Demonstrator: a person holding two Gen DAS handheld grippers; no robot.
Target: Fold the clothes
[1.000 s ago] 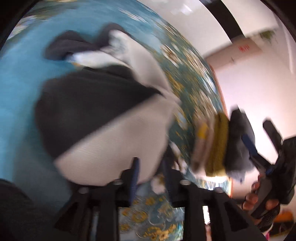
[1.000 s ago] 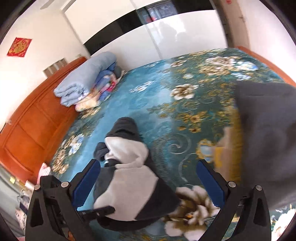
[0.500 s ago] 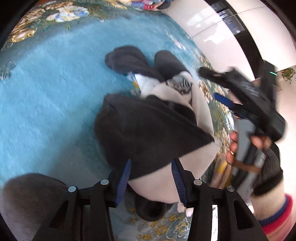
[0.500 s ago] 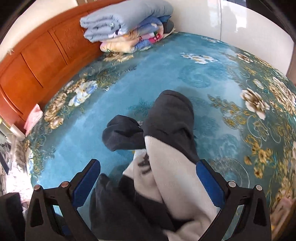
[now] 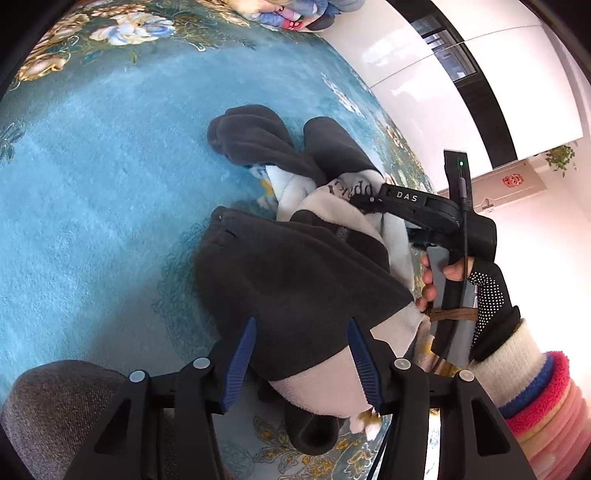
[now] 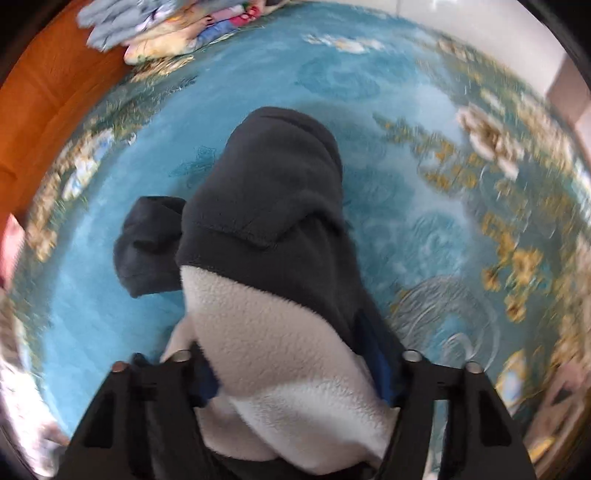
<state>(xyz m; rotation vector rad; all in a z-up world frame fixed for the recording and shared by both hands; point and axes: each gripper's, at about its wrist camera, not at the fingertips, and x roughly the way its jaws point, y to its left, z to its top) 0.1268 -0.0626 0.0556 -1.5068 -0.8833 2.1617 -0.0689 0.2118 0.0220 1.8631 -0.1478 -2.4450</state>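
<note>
A dark grey and cream fleece garment (image 5: 295, 280) lies bunched in a heap on the teal plush bedspread with gold and cream flowers (image 5: 92, 184), its two dark sleeves (image 5: 258, 140) pointing toward the far side of the bed. In the right wrist view a dark sleeve end (image 6: 273, 184) rises over a cream panel (image 6: 280, 354) right in front of the camera.

The left hand-held gripper (image 5: 301, 365) has its blue pads either side of the near fold of the garment; its jaws have just been opening, and a gap shows between pads and fleece, so it has let go. The right hand-held gripper (image 6: 295, 373) has just been closing; its jaws now sit pressed into the cream fleece on both sides, grasping the garment. In the left wrist view it (image 5: 373, 201) reaches into the middle of the heap, held by a hand in a black dotted glove (image 5: 476, 295) with a striped knit cuff.

Half a second ago the right hand-held gripper was wide apart above the garment; now it is down in the cloth. A second ago the left view was blurred, with the garment lifted.

Folded quilts (image 6: 166, 22) are stacked at the orange wooden headboard (image 6: 48, 92). White glossy wardrobe panels (image 5: 461, 74) with a black strip stand beyond the bed.
</note>
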